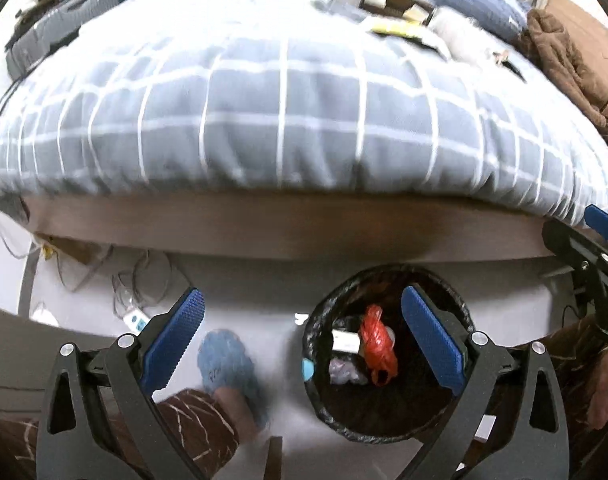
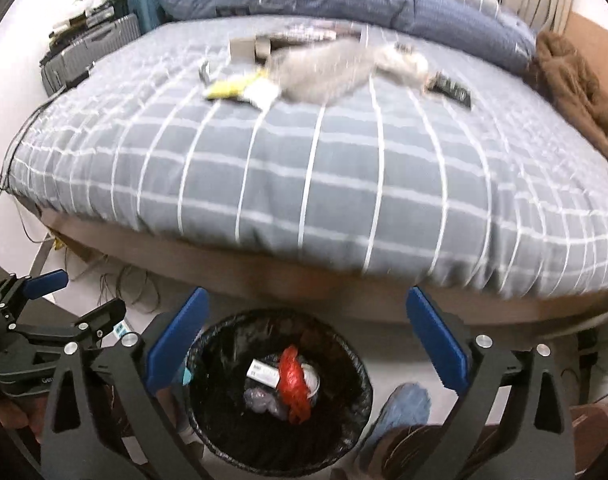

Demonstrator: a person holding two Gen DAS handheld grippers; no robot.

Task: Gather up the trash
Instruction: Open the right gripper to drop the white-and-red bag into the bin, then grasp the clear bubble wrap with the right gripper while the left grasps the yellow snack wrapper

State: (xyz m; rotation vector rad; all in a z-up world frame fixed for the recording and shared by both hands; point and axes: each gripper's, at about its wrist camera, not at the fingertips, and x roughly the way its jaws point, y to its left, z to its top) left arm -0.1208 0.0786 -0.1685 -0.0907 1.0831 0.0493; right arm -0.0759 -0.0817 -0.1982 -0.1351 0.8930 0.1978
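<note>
Grey bedding with a white grid covers the bed [image 2: 343,184], and its brown wooden frame runs across both views above a pale floor. On the floor just beside the bed stands a round bin [image 2: 208,412] lined with a black bag. Inside it lie a red plastic bag [image 2: 292,384], a small white box [image 2: 264,372] and a crumpled greyish wrapper [image 2: 264,400].

Both sets of tongs hang over the floor by the bin. The right tongs [image 2: 304,344] stand wide open above the bin's mouth with nothing between the blue pads. The left tongs [image 1: 300,340] are also spread wide and empty, one pad over the bin, the other over bare floor.

Further back on the bed lie a yellow wrapper [image 2: 230,88], a cardboard box [image 2: 250,48], a grey furry cloth [image 2: 327,70] and a dark remote [image 2: 449,90]. A foot in a blue slipper [image 1: 228,364] stands beside the bin.
</note>
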